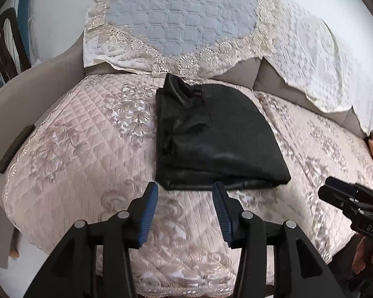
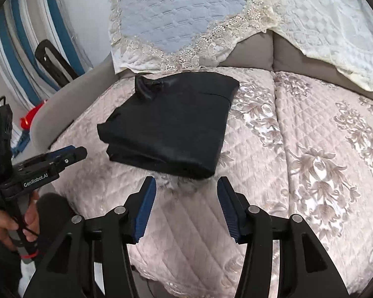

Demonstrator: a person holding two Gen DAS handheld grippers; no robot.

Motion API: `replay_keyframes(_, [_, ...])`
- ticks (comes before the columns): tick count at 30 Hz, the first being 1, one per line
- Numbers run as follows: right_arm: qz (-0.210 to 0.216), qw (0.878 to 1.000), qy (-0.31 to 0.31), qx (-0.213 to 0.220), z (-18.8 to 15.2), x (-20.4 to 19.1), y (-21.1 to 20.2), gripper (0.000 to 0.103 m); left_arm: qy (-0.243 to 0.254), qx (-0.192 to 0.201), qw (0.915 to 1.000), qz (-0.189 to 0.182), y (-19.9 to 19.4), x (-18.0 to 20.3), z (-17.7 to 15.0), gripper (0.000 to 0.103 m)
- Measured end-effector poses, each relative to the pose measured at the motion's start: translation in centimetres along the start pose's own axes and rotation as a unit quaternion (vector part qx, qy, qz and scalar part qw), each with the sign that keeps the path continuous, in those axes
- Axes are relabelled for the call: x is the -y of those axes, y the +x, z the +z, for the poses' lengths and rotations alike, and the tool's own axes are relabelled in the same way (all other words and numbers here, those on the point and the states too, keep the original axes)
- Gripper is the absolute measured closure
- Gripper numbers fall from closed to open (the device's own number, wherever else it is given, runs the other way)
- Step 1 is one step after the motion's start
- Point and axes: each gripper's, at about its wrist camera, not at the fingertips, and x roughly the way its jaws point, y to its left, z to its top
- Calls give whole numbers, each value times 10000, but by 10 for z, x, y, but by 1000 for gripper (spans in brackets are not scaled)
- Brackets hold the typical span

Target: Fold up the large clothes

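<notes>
A black garment (image 1: 211, 139) lies folded into a compact stack on the pink quilted sofa seat (image 1: 87, 149). One crumpled corner sticks up at its far end. My left gripper (image 1: 185, 188) hovers just short of the stack's near edge, open, with nothing between its blue pads. From the right wrist view the same black garment (image 2: 171, 126) lies ahead, and my right gripper (image 2: 186, 183) stands open and empty just below its near edge. The right gripper also shows in the left wrist view at the right edge (image 1: 335, 191); the left gripper shows at the left (image 2: 72, 155), held by a hand (image 2: 10, 226).
Lace-edged quilted covers, one blue-grey (image 1: 181, 19) and one white (image 1: 318, 57), drape the sofa backrest. The grey armrest (image 1: 24, 92) runs along the left. A black frame (image 2: 54, 59) and a red object (image 2: 33, 115) lie beyond the armrest.
</notes>
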Motion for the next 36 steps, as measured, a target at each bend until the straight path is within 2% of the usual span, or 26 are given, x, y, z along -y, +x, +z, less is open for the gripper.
replay_keyframes(7, [-10,10000,-32,-26,-5,-7,-2,50,19,-75,9998,160,3,6,-8,51])
replay_keyframes(10, [-30,9999,-116,-21,-5,-12,-2,50,4,-78,9999,129,1,7,-11,47])
replay_keyframes(36, [-26,9998,-196,-105,-9,-25,0,50,-118,-108,9998,106,-4,7,-19,43])
